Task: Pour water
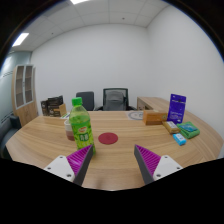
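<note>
Claw [112, 160] hangs wide open, empty, above the tabletop [115, 170]; it should swing left, squaring both pads around the green bottle [80, 125].

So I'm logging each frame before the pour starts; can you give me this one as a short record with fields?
setting: meeting room, wooden table
gripper: open, holding nothing
bottle: green bottle, upright, just ahead of the left finger, untouched
red disc: flat on the table, beyond the fingers, right of the bottle
right side of table: cardboard box, purple box, stacked books
far side: office chairs
pour: not begun
</note>
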Demonstrator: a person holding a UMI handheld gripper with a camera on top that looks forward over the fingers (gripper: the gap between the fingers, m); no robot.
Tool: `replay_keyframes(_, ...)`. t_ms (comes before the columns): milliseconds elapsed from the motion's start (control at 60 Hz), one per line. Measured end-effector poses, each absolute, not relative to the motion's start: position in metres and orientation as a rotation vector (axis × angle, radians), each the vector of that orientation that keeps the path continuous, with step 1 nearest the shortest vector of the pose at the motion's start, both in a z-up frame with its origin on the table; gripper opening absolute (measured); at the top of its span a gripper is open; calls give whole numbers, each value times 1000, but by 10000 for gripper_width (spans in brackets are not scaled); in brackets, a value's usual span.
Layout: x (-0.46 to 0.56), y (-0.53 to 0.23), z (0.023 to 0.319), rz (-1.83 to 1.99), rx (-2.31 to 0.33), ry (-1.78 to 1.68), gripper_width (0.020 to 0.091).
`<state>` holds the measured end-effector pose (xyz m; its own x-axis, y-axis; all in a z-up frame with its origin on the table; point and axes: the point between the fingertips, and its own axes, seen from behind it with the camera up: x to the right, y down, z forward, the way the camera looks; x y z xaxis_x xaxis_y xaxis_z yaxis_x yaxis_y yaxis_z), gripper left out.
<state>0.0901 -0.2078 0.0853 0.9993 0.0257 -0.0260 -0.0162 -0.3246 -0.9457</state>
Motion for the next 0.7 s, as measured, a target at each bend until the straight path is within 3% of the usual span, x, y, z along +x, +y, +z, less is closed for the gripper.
replay_keyframes(350,-16,-134,84,94,-1813,-95,854)
replay_keyframes(533,-20,-93,75,81,-1799,-76,717)
replay_keyframes(633,-25,-85,75,88,-1775,-74,577)
replay_keyframes(700,-27,-82,76,85,-1758,-72,554)
